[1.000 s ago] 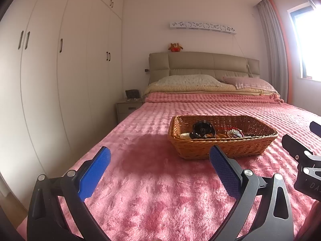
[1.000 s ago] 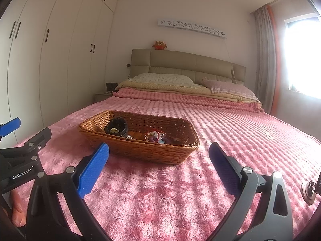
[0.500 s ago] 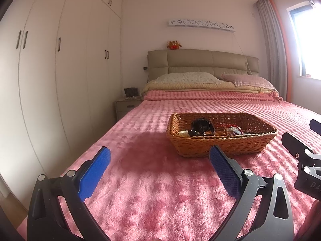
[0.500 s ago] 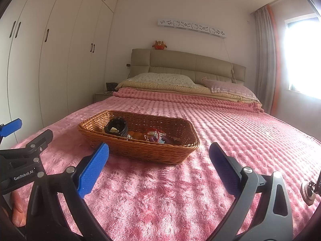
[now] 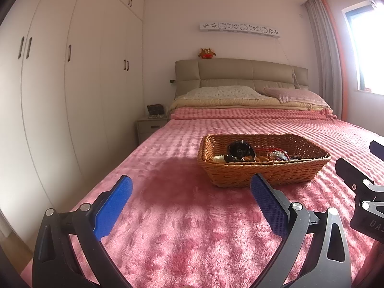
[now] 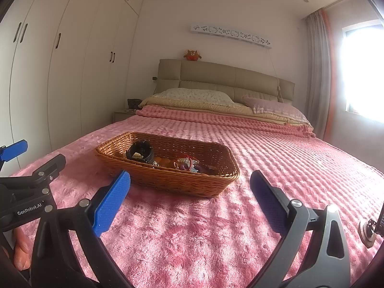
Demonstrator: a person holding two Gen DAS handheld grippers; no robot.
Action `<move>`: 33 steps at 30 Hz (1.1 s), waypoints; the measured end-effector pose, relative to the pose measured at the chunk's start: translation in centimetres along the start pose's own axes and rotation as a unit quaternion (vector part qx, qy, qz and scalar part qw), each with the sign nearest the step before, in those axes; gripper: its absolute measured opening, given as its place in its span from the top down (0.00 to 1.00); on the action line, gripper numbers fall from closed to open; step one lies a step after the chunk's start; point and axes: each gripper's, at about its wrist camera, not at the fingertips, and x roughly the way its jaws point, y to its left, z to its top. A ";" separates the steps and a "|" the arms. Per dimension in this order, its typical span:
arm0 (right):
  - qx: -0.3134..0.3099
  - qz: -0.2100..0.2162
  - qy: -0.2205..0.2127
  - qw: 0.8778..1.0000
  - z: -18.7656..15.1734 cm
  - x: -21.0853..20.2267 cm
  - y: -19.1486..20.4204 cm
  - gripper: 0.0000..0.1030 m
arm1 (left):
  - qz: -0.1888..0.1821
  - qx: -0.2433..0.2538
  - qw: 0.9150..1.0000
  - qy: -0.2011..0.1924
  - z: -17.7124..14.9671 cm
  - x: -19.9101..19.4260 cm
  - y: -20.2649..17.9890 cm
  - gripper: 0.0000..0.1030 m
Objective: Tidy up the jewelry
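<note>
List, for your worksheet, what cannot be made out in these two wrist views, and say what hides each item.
1. Small jewellery in the wicker basket: left view, the near wall hides most of it; right view, pieces too small and tangled to name.
2. Black watch: dial unreadable in both views.
3. Right hand-held gripper: left view, cut by the frame edge.
4. Items on the nightstand: too small and far.

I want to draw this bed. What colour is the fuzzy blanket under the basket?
Pink. The blanket shows best in the right wrist view, under the basket.
</note>
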 end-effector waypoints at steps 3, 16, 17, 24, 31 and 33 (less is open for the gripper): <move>0.000 0.000 0.000 1.000 0.0 0.0 0.0 0.07 | 0.000 0.001 1.000 -0.001 0.0 0.0 -0.1 0.07; 0.002 0.001 0.001 1.000 0.0 0.0 0.0 0.07 | 0.002 0.001 1.000 0.001 0.1 0.0 0.0 0.07; 0.002 0.001 0.001 1.000 -0.1 0.1 0.0 0.07 | 0.002 0.001 1.000 0.001 0.1 0.0 0.0 0.07; 0.001 0.000 0.002 1.000 -0.1 0.1 0.1 0.07 | 0.002 0.001 1.000 0.001 0.1 0.0 0.0 0.07; 0.002 0.000 0.002 1.000 -0.1 0.1 0.1 0.07 | 0.001 0.001 1.000 0.001 0.1 0.0 0.0 0.07; 0.002 0.000 0.002 1.000 -0.1 0.2 0.1 0.07 | 0.006 0.001 1.000 0.000 0.1 0.0 0.0 0.07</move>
